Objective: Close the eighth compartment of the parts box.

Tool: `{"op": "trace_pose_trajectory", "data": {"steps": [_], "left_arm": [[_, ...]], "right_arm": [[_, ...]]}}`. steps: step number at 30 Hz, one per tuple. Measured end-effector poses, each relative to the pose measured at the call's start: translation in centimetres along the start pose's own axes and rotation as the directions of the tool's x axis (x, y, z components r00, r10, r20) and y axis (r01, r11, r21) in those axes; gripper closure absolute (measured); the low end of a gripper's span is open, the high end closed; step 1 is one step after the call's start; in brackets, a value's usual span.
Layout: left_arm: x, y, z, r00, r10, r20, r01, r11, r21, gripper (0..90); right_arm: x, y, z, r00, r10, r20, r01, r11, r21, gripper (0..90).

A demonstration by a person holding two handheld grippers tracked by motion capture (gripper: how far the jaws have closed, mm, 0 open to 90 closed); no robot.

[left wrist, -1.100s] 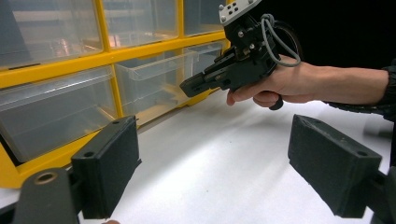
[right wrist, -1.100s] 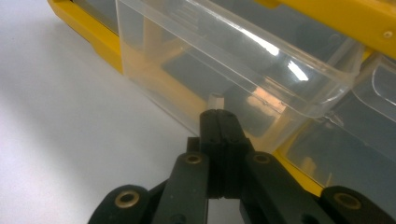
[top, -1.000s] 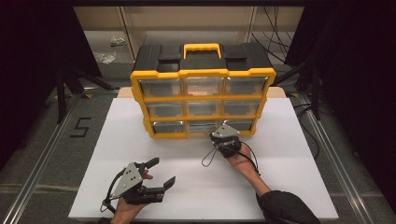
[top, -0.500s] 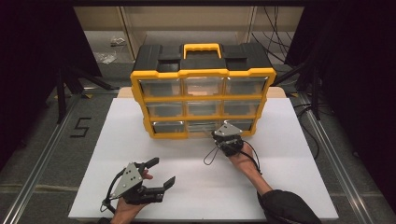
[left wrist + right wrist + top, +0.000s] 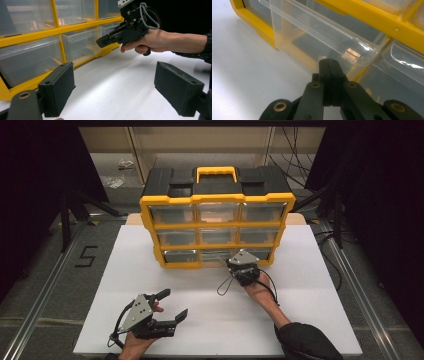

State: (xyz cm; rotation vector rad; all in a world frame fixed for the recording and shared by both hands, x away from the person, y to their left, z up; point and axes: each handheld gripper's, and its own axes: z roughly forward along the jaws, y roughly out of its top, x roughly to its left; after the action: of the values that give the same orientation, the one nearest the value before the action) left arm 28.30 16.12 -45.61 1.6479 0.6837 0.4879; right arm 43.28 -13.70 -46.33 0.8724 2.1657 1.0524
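A yellow and black organizer (image 5: 218, 227) with clear drawers stands at the back of the white board (image 5: 310, 285). Its bottom middle drawer (image 5: 312, 37) is pulled out a little; it also shows in the left gripper view (image 5: 82, 42). My right gripper (image 5: 329, 62) is shut, its tips touching the front wall of that drawer (image 5: 216, 256). I cannot tell whether the tips pinch the drawer's lip. The right gripper (image 5: 231, 264) points at the cabinet's lowest row. My left gripper (image 5: 175, 303) rests open near the front left of the board with nothing between its pads (image 5: 57, 90).
The organizer's black lid carries a yellow handle (image 5: 216, 172). Bare white board lies between the two hands and to the right of the right forearm (image 5: 270, 302). Dark stands and cables (image 5: 330, 255) flank the table on the floor.
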Motion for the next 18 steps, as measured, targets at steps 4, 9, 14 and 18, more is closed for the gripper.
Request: {"op": "trace_pose_trajectory", "data": {"steps": [4, 9, 14, 18], "left_arm": [[-0.03, 0.00, 0.03, 1.0000, 0.001, 0.002, -0.001, 1.0000, 0.002, 16.2], [0.01, -0.01, 0.03, 1.0000, -0.001, 0.002, 0.001, 1.0000, 0.004, 16.2], [0.02, -0.03, 0.06, 1.0000, -0.002, 0.002, 0.002, 1.0000, 0.004, 16.2], [0.02, -0.03, 0.05, 1.0000, -0.004, 0.001, 0.004, 1.0000, 0.003, 16.2]], "right_arm": [[0.03, 0.06, 0.10, 1.0000, -0.001, 0.001, 0.001, 1.000, -0.004, 90.0], [-0.01, 0.14, 0.33, 1.0000, 0.001, 0.004, -0.001, 1.000, -0.009, 90.0], [-0.03, 0.16, 0.47, 1.0000, 0.003, 0.008, -0.003, 1.000, -0.010, 90.0], [0.03, 0.17, 0.70, 0.9999, 0.008, 0.010, -0.008, 1.000, -0.010, 90.0]]}}
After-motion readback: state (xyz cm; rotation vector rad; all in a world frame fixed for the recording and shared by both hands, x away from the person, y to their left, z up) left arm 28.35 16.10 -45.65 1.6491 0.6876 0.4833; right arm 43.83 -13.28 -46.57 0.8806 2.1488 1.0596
